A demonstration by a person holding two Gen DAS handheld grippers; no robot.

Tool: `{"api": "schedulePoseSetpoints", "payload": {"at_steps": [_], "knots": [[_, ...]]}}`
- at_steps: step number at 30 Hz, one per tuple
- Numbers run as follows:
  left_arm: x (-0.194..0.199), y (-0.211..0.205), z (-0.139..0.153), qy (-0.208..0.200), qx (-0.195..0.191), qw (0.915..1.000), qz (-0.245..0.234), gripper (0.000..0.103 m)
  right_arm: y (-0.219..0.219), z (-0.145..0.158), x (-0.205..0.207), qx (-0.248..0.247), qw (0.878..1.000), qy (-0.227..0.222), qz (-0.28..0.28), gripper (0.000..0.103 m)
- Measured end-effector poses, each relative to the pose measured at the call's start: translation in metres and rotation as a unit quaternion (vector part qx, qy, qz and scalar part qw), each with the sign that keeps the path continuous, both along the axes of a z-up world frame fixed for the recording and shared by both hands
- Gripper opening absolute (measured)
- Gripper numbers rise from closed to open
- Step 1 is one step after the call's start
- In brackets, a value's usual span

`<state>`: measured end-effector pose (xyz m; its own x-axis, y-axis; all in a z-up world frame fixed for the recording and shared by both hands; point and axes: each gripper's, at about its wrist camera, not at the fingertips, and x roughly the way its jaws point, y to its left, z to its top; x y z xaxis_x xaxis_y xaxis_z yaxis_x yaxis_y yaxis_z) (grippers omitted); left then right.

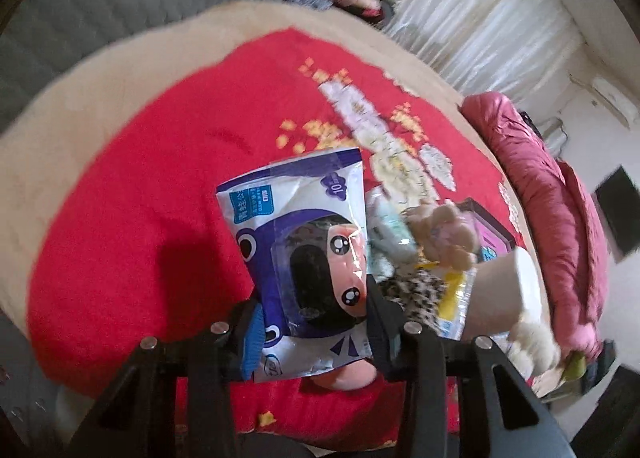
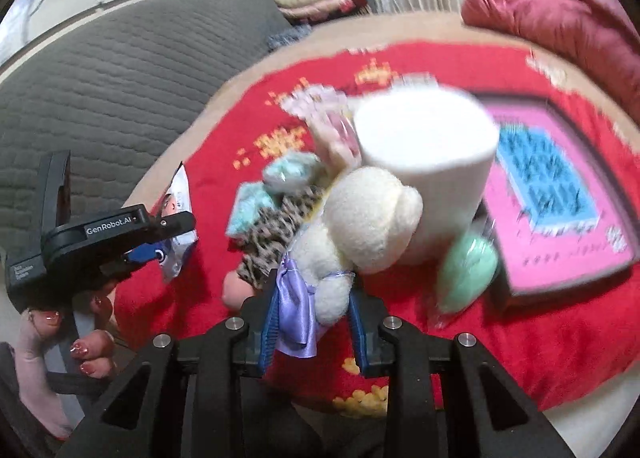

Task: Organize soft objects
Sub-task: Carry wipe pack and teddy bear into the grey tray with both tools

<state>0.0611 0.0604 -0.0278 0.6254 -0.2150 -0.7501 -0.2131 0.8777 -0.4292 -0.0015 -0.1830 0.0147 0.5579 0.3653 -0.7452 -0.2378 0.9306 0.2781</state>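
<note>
My left gripper (image 1: pixel 316 330) is shut on the lower part of a white and purple plastic wipes pack (image 1: pixel 296 218) printed with cartoon faces, held above the red blanket (image 1: pixel 140 178). In the right wrist view that left gripper (image 2: pixel 168 238) shows side-on at the left with the pack (image 2: pixel 180 210) between its fingers. My right gripper (image 2: pixel 314 322) is shut on a cream plush toy (image 2: pixel 368 218) in a purple satin dress; the blue pads press the dress and body. The toy's head points away from the camera.
A pile lies on the red blanket (image 2: pixel 520 338): a white cylinder (image 2: pixel 424 162), leopard-print cloth (image 2: pixel 272 234), teal packets (image 2: pixel 288 174), a green soft piece (image 2: pixel 466 278). A pink box (image 2: pixel 560 194) sits right. A grey quilted cushion (image 2: pixel 120 78) lies left, a maroon duvet (image 2: pixel 560 26) behind.
</note>
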Motion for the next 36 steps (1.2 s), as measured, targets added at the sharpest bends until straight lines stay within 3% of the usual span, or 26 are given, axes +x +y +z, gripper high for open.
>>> {"api": "schedulePoseSetpoints", "payload": {"at_steps": [4,9,13,18,22,27,30,33,36], "knots": [[-0.012,-0.025,0.033,-0.039,0.039,0.9980,-0.032,0.043,-0.001,0.024,-0.011,-0.009,0.999,-0.045,0.006,0.030],[-0.027,-0.069,0.074,-0.095,0.080,0.9879,-0.092,0.043,-0.008,0.052,-0.015,-0.025,0.993,-0.111,-0.022,0.030],[-0.028,-0.112,0.096,-0.119,0.084,0.9788,-0.145,0.043,-0.050,0.075,-0.013,-0.030,0.986,-0.148,-0.069,0.030],[-0.033,-0.178,0.117,-0.142,0.084,0.9626,-0.215,0.043,-0.117,0.087,-0.006,-0.036,0.975,-0.152,-0.159,0.030],[-0.027,-0.224,0.117,-0.125,0.071,0.9545,-0.262,0.043,-0.159,0.088,-0.001,-0.049,0.968,-0.148,-0.196,0.030],[-0.016,-0.264,0.108,-0.103,0.074,0.9486,-0.290,0.043,-0.179,0.080,-0.001,-0.095,0.964,-0.153,-0.193,0.030],[-0.003,-0.285,0.092,-0.079,0.084,0.9464,-0.302,0.043,-0.187,0.073,-0.003,-0.112,0.965,-0.143,-0.190,0.030],[0.009,-0.311,0.070,-0.029,0.098,0.9453,-0.310,0.043,-0.189,0.062,-0.003,-0.134,0.964,-0.137,-0.182,0.031],[0.019,-0.324,0.052,-0.012,0.108,0.9409,-0.321,0.043,-0.196,0.051,0.002,-0.162,0.962,-0.133,-0.174,0.031]]}}
